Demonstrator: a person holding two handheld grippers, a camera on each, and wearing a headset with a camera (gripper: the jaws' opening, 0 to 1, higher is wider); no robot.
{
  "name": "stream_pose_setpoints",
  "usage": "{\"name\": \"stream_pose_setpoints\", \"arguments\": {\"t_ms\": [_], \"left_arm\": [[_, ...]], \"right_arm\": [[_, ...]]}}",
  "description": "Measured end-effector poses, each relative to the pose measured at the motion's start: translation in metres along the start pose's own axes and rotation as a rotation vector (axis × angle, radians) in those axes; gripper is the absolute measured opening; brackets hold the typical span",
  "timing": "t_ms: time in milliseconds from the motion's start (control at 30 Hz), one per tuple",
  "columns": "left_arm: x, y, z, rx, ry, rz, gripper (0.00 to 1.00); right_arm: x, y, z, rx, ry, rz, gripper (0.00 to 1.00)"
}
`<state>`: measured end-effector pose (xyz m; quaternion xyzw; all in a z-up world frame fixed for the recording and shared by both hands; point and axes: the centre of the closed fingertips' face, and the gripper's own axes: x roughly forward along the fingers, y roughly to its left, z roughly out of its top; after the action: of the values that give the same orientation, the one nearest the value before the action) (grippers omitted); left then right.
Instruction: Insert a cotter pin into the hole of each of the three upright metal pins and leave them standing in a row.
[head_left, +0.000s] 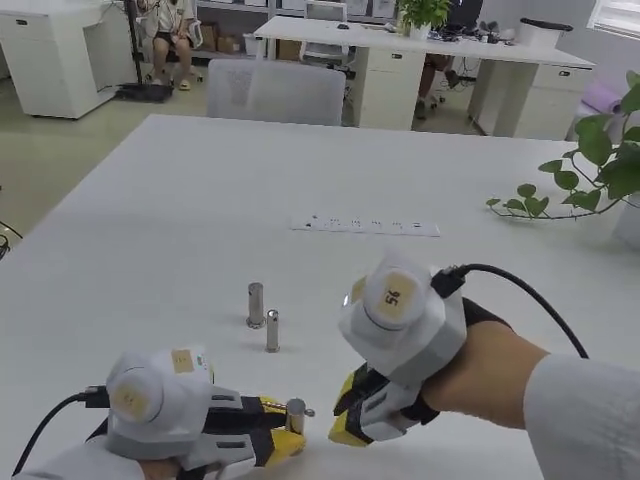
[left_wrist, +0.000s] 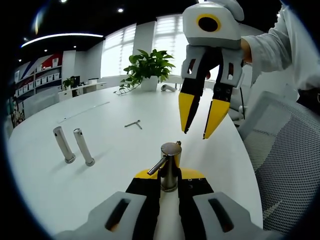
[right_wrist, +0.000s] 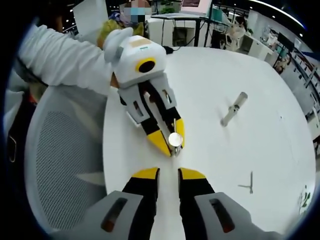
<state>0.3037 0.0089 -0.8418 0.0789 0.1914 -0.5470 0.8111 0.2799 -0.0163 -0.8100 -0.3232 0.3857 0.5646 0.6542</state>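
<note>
Gripping: my left gripper (left_wrist: 170, 176) is pinched on the held metal pin (left_wrist: 170, 160) low on its shaft. The pin stands upright on the table (left_wrist: 115, 175), close to the near edge.
Cotter in place: the fitted cotter pin (left_wrist: 156, 165) crosses the hole just under the pin's head. Its long end sticks out on one side and a short tip shows on the other.
Right tool: my right gripper (left_wrist: 195, 134) hangs just above and beyond the held pin. Its jaws are spread a little with nothing between them.
Waiting pins: the two free metal pins (left_wrist: 74, 146) stand side by side and well apart from the one I hold. I can make out no cotter in either.
Spare part: one loose cotter pin (left_wrist: 133, 123) lies flat on the table past the held pin. I cannot find a second one.
Step in hand: I judge this pin is done, or nearly so. What remains is seating its cotter and then fetching the loose one.
Doing it well: I would keep the left pinch firm and low so the pin cannot tip. If the cotter looks shallow, I would push its long end straight along the hole's line, not downward.
Pickup: the loose cotter is thin and lies flat. I would bring the right jaws down square over its looped end and close slowly, so it does not skate away.
Risk: swinging the right tool across could clip the fitted cotter's long end, so I would lift clear first.
</note>
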Motion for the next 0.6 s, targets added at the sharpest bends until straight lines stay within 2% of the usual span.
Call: {"name": "stream_pose_setpoints", "arguments": {"t_ms": [267, 467, 600], "left_arm": [[0.0005, -0.0001, -0.0002, 0.004, 0.0, 0.015, 0.1], [0.0008, 0.0005, -0.0003, 0.003, 0.0, 0.024, 0.1], [0.0008, 0.0008, -0.0006, 0.003, 0.002, 0.033, 0.1]], "right_arm": [[-0.0049, -0.0013, -0.0046, 0.074, -0.106, -0.01, 0.25], [-0.0071, -0.0033, -0.0066, 0.109, -0.187, -0.02, 0.36], [-0.0102, -0.0035, -0.0062, 0.121, -0.243, -0.026, 0.38]]}}
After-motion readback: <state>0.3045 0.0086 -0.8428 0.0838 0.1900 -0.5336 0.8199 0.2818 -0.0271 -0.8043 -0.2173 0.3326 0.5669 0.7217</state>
